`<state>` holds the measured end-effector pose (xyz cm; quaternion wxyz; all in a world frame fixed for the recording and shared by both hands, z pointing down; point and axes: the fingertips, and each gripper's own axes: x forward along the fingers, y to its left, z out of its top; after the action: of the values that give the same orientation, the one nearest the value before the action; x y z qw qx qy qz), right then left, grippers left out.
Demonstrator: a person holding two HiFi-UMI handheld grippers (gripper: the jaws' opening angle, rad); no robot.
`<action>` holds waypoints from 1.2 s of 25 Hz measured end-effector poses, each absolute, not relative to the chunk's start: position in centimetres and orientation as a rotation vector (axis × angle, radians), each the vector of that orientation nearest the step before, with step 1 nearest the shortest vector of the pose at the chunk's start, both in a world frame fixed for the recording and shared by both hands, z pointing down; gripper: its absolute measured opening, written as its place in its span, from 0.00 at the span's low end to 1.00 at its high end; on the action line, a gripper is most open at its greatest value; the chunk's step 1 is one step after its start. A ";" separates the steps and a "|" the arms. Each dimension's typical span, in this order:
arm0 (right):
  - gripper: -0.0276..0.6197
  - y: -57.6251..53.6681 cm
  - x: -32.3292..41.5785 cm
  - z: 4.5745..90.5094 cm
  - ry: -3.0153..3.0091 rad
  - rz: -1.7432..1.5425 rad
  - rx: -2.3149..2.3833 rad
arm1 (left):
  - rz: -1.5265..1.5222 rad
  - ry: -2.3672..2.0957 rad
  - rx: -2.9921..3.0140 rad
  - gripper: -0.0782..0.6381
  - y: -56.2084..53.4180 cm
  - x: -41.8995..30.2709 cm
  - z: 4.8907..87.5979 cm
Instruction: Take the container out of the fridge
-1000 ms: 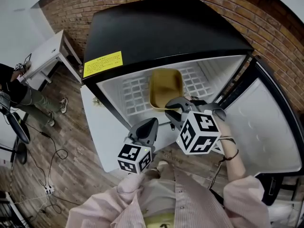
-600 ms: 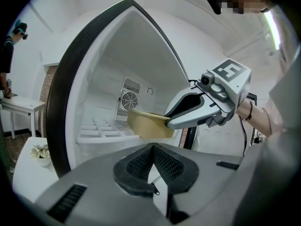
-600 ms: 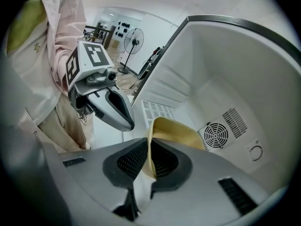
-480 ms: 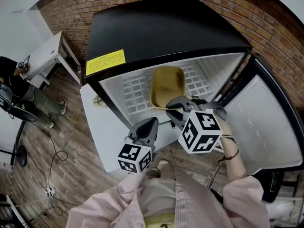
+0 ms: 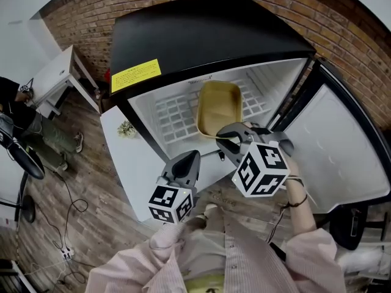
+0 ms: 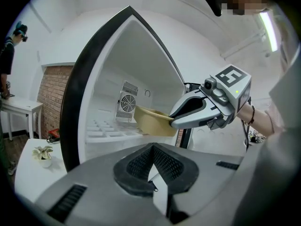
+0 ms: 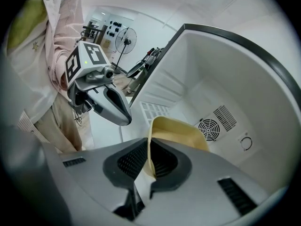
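A tan container (image 5: 220, 104) lies on the white shelf (image 5: 174, 116) inside the open fridge (image 5: 201, 35). My right gripper (image 5: 225, 140) reaches in from the front and is shut on the container's near rim; its jaws have just been closing with that rim between them. In the right gripper view the thin rim of the container (image 7: 181, 132) runs down between the pads of the right gripper (image 7: 149, 166). My left gripper (image 5: 190, 157) hangs lower, outside the fridge, shut on nothing. In the left gripper view the left gripper (image 6: 153, 173) points at the container (image 6: 151, 121).
The fridge door (image 5: 342, 151) stands open to the right. A round fan grille (image 6: 125, 102) sits in the back wall. A white surface with a small plant (image 5: 126, 129) lies to the left. Further left are a white table (image 5: 55, 78) and a person (image 5: 18, 115).
The right gripper stays at the container's near rim and the left gripper keeps its place. The whole head view has shifted slightly.
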<state>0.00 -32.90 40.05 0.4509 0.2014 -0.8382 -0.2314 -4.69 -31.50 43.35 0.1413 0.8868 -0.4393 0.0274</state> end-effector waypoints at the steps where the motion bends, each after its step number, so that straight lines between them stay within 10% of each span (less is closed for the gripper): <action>1: 0.08 -32.7 0.0 40.0 -2.071 -0.568 0.509 | 0.080 -1.264 2.563 0.10 -31.3 -4.8 43.3; 30: 0.08 -25.6 4.9 40.8 -2.111 -0.388 0.793 | 0.098 -1.230 2.600 0.10 -28.3 -5.1 43.0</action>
<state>4.93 -25.56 40.75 0.4137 0.3156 -0.8399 -0.1542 -5.14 -28.28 43.05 0.1314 0.8955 -0.4238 0.0337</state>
